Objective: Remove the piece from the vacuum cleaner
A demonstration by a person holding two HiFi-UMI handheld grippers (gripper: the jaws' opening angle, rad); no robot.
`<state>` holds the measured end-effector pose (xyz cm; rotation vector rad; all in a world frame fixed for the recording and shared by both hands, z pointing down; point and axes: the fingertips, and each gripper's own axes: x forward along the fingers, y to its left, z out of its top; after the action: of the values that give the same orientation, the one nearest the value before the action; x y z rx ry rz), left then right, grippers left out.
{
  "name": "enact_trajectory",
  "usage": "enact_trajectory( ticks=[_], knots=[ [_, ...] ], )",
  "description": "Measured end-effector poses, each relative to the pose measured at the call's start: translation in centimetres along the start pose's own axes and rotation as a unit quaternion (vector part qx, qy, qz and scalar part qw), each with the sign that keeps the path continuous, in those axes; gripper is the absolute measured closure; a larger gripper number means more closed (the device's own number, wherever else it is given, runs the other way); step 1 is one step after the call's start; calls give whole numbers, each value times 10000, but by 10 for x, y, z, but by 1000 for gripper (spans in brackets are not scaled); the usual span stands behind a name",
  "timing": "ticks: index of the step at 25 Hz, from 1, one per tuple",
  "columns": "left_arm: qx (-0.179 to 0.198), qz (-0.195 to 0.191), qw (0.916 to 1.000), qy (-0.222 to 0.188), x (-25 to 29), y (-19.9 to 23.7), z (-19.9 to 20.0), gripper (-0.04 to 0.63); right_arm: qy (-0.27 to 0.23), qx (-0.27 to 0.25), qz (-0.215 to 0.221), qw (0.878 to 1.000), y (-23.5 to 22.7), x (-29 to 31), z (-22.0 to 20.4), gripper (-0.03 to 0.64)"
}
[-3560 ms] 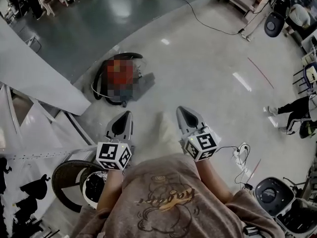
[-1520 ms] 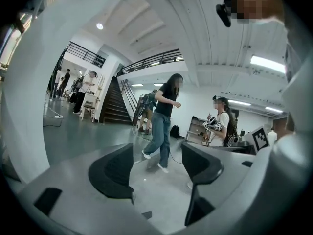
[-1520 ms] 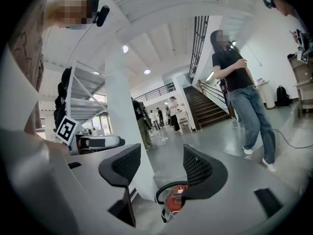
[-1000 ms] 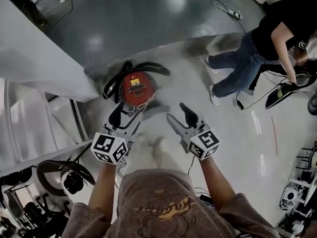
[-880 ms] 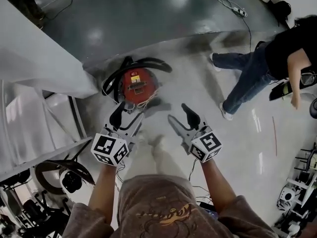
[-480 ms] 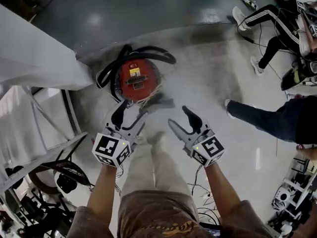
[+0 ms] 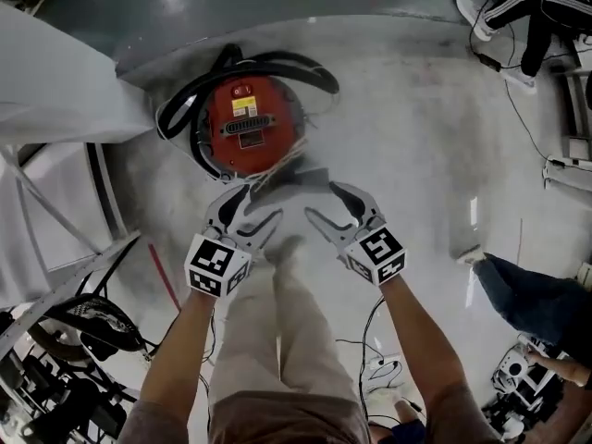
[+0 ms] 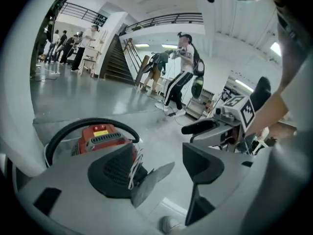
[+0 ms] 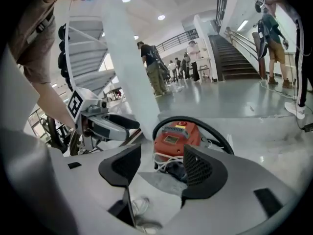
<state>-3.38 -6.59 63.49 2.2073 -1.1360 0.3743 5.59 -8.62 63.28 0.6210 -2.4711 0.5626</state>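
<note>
A red canister vacuum cleaner (image 7: 245, 126) stands on the pale floor with its black hose (image 7: 268, 61) looped round it. A bundle of white cord (image 7: 279, 163) and a flat grey piece (image 7: 310, 179) lie at its near side. My left gripper (image 7: 252, 213) hangs open just short of the vacuum's near edge, and my right gripper (image 7: 331, 206) is open beside it, over the grey piece. In the left gripper view the vacuum (image 8: 100, 136) shows past the open left gripper (image 8: 159, 165). In the right gripper view the vacuum (image 9: 176, 138) lies straight ahead of the open right gripper (image 9: 161, 165). Neither gripper holds anything.
A white slanted stair panel (image 7: 55, 91) and its metal frame (image 7: 65, 285) rise close on the left. Dark equipment (image 7: 83, 326) sits at lower left. Cables and a power strip (image 7: 384, 368) lie behind my feet. Other people's legs (image 7: 536, 299) show at right and top right.
The person has stepped up to the vacuum, which now lies closer and larger just ahead of both grippers. Both grippers stay open. Bystanders have shifted toward the frame edges.
</note>
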Motion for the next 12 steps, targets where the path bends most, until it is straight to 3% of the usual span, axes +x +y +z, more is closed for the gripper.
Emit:
enact_trajectory(
  ticks=[6, 12],
  knots=[
    [-109, -49, 9983, 564, 50, 19, -90, 299, 648, -126, 169, 9977, -28, 53, -81, 374],
    [-150, -58, 9952, 965, 91, 37, -149, 299, 1276, -495, 400, 9898, -41, 94, -139, 374]
  ],
)
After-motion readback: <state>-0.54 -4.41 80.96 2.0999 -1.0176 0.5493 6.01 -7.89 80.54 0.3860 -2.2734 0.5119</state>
